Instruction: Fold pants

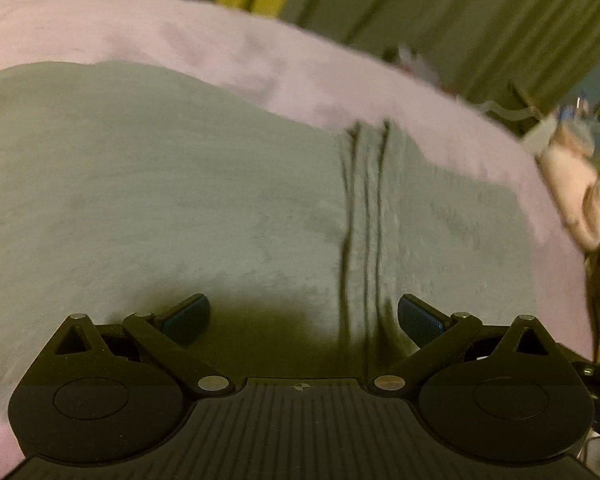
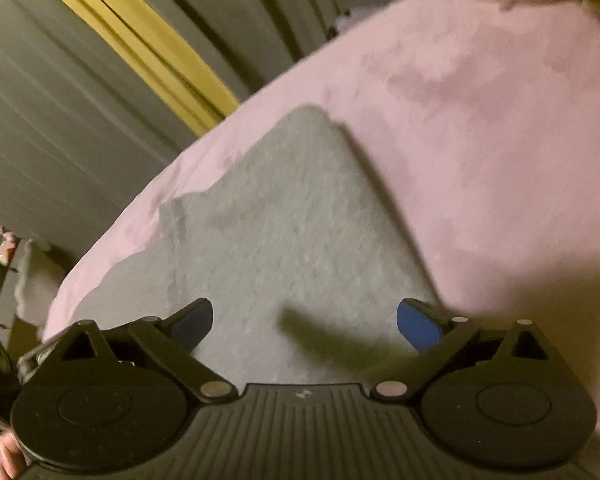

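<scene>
Pants [image 1: 160,184], grey and soft-looking, lie spread flat on a pink blanket [image 1: 228,48] that covers the work surface; both wrist views are smeared with blur. Starting at the left, the left gripper [image 1: 304,314] hangs above the grey cloth with its jaws spread wide and nothing between them. Dark drawstrings [image 1: 364,220] run down the fabric just beside its right pad, which suggests the waist end sits there. Moving right, the right gripper [image 2: 305,318] is likewise released, jaws fully apart over the cloth, gripping nothing. In its view the garment tapers to a rounded corner near the blanket's edge, with a ragged step on its left side. Judgement: some folding appears done, since the cloth looks doubled and compact there, but further folds remain and neither tool holds an edge.
</scene>
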The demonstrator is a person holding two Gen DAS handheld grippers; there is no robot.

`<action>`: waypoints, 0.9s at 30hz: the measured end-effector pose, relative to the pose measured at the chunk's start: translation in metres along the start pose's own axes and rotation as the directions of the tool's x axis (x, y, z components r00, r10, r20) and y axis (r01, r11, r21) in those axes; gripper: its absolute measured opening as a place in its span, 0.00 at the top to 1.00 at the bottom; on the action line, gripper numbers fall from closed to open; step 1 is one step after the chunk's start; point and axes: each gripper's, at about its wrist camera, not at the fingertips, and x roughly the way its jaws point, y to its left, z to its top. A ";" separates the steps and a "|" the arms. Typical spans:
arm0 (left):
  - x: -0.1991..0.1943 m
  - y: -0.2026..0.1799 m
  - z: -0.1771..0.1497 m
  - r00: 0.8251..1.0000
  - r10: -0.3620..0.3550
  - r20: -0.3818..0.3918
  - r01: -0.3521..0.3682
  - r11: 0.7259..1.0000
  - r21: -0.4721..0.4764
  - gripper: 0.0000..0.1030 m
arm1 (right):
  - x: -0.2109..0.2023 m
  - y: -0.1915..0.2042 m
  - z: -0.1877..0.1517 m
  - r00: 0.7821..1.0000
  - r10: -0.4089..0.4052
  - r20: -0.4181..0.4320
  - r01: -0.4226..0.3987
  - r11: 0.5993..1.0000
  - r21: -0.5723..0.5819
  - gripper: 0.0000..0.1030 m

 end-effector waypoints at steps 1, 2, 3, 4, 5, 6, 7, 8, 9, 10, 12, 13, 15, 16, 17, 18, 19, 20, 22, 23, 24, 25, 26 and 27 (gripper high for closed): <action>0.008 -0.004 0.003 1.000 0.000 -0.027 0.000 1.000 0.015 0.00 | 0.001 -0.003 0.000 1.000 -0.006 0.010 0.005 1.000 0.021 0.04; 0.016 -0.008 0.006 0.999 -0.009 -0.046 0.011 0.999 0.036 0.00 | 0.004 -0.007 0.001 1.000 -0.007 0.019 0.006 0.999 0.044 0.04; 0.020 -0.012 0.009 0.998 -0.021 -0.053 0.024 0.998 0.059 0.00 | 0.001 -0.016 0.000 1.000 0.002 0.027 -0.004 0.998 0.066 0.04; 0.022 -0.013 0.010 0.998 -0.028 -0.056 0.032 0.997 0.068 0.00 | 0.002 -0.019 0.000 0.999 0.009 0.031 -0.012 0.997 0.080 0.04; 0.022 -0.015 0.012 0.997 -0.041 -0.058 0.045 0.997 0.069 0.00 | 0.003 -0.022 0.001 0.999 0.017 0.034 -0.020 0.996 0.091 0.04; 0.022 -0.016 0.015 0.995 -0.077 -0.060 0.081 0.995 0.064 0.00 | 0.002 -0.027 0.001 0.999 0.026 0.038 -0.030 0.994 0.103 0.04; 0.024 -0.016 0.017 0.991 -0.113 -0.066 0.117 0.992 0.049 0.00 | 0.001 -0.031 0.001 0.998 0.037 0.043 -0.041 0.992 0.118 0.04; 0.025 -0.015 0.020 0.987 -0.143 -0.076 0.146 0.989 0.035 0.06 | 0.001 -0.033 0.001 0.998 0.047 0.048 -0.053 0.990 0.132 0.04; 0.026 -0.015 0.022 0.984 -0.158 -0.076 0.161 0.986 0.035 0.18 | 0.000 -0.036 0.000 0.997 0.058 0.053 -0.066 0.986 0.151 0.04; 0.026 -0.016 0.023 0.987 -0.146 -0.072 0.150 0.988 0.049 0.23 | 0.001 -0.039 0.000 0.996 0.067 0.057 -0.076 0.983 0.167 0.04; 0.032 -0.017 0.025 0.989 -0.124 -0.078 0.129 0.990 0.062 0.34 | 0.002 -0.045 0.000 0.994 0.085 0.067 -0.097 0.974 0.203 0.04; 0.031 -0.017 0.026 0.990 -0.123 -0.076 0.128 0.990 0.059 0.36 | 0.005 -0.046 0.001 0.993 0.090 0.071 -0.104 0.971 0.214 0.04; 0.027 -0.018 0.027 0.986 -0.154 -0.068 0.158 0.985 0.062 0.53 | 0.004 -0.048 0.000 0.992 0.098 0.074 -0.112 0.968 0.226 0.04; 0.025 -0.019 0.027 0.980 -0.184 -0.075 0.188 0.981 0.050 0.56 | 0.003 -0.048 0.000 0.992 0.098 0.075 -0.112 0.968 0.225 0.04; 0.026 -0.018 0.027 0.973 -0.215 -0.084 0.219 0.975 0.031 0.56 | 0.002 -0.047 0.000 0.993 0.096 0.074 -0.110 0.969 0.221 0.04; 0.027 -0.017 0.026 0.967 -0.242 -0.085 0.244 0.970 0.011 0.56 | 0.003 -0.046 0.000 0.993 0.091 0.072 -0.105 0.971 0.216 0.04; 0.031 -0.015 0.025 0.965 -0.248 -0.088 0.249 0.968 -0.002 0.56 | 0.004 -0.045 0.000 0.994 0.086 0.070 -0.099 0.972 0.211 0.04; 0.037 -0.014 0.025 0.966 -0.243 -0.091 0.243 0.970 -0.009 0.55 | 0.004 -0.044 0.000 0.994 0.082 0.069 -0.095 0.974 0.204 0.04; 0.042 -0.011 0.025 0.962 -0.257 -0.089 0.255 0.966 -0.030 0.50 | 0.005 -0.042 0.000 0.995 0.075 0.065 -0.086 0.978 0.192 0.04; 0.044 -0.010 0.027 0.958 -0.273 -0.088 0.269 0.962 -0.051 0.43 | 0.006 -0.042 0.000 0.995 0.072 0.065 -0.083 0.978 0.189 0.04; 0.044 -0.009 0.028 0.952 -0.293 -0.086 0.286 0.955 -0.083 0.37 | 0.006 -0.042 0.000 0.995 0.071 0.064 -0.082 0.979 0.189 0.04; 0.044 -0.009 0.029 0.948 -0.308 -0.081 0.298 0.948 -0.111 0.34 | 0.006 -0.042 0.000 0.995 0.070 0.065 -0.081 0.979 0.189 0.04; 0.044 -0.010 0.029 0.949 -0.306 -0.081 0.296 0.948 -0.116 0.34 | 0.006 -0.042 0.000 0.995 0.069 0.065 -0.081 0.979 0.189 0.04; 0.044 -0.014 0.029 0.955 -0.285 -0.084 0.276 0.956 -0.098 0.40 | 0.006 -0.042 0.000 0.996 0.068 0.065 -0.079 0.979 0.188 0.04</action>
